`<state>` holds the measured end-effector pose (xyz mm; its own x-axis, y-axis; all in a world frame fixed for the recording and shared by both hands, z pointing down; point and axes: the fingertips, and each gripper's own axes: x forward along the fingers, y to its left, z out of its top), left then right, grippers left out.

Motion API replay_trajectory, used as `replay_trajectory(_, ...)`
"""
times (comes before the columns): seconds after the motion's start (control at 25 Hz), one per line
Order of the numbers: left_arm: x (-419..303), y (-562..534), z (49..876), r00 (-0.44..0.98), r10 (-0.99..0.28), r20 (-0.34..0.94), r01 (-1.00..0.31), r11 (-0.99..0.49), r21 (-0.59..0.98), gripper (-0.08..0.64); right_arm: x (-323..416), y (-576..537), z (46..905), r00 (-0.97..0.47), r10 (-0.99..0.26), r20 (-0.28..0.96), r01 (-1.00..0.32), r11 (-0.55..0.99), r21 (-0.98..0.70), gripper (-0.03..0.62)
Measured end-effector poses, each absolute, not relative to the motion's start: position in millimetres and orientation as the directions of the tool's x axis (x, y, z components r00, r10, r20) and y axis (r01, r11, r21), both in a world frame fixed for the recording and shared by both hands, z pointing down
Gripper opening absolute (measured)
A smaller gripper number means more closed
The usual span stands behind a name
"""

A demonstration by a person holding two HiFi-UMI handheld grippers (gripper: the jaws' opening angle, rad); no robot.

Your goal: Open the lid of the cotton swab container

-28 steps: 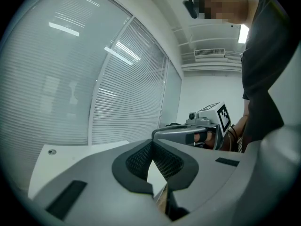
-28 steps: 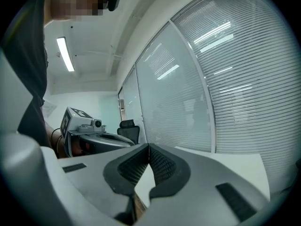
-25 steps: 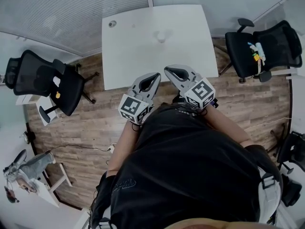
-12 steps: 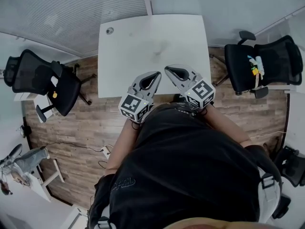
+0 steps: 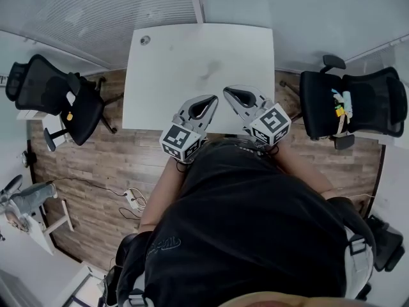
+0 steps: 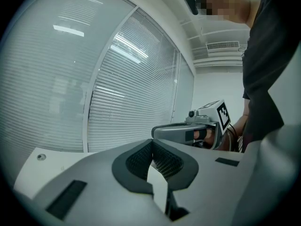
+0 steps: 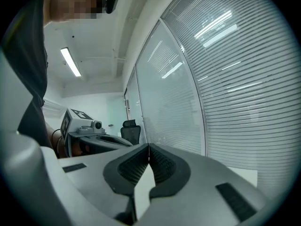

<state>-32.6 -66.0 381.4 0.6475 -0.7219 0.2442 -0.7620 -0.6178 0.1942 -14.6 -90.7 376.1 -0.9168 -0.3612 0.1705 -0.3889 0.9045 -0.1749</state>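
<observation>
A white table [image 5: 166,75] stands ahead in the head view. A faint pale blur [image 5: 208,70] on its middle may be the cotton swab container; it is too smeared to tell. My left gripper [image 5: 209,100] and right gripper [image 5: 228,93] are held side by side over the table's near edge, short of that blur. Both are shut with nothing between the jaws. The left gripper view shows its own closed jaws [image 6: 151,143] and the right gripper [image 6: 188,131] beside them. The right gripper view shows closed jaws [image 7: 149,146] and the left gripper [image 7: 94,138].
A black office chair [image 5: 57,101] stands left of the table and another [image 5: 351,101] at its right, with small things on its seat. A round cable hole [image 5: 145,40] sits in the table's far left corner. Slatted blinds line the wall behind. A power strip [image 5: 131,199] lies on the wooden floor.
The table has come closer and the chairs have slid outward in the head view, as the person walks up to it. Both grippers stay shut and level in front of the body.
</observation>
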Motion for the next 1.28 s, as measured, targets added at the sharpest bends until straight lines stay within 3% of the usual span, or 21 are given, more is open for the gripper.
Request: replay_trajectory(1.28,-47,-81,397,0.673,-0.691,0.263,-0.739,-0.626,0.248,0.015,-17,-120,397,-0.897,-0.388,0.211,-0.432,0.871,-0.234,0.023)
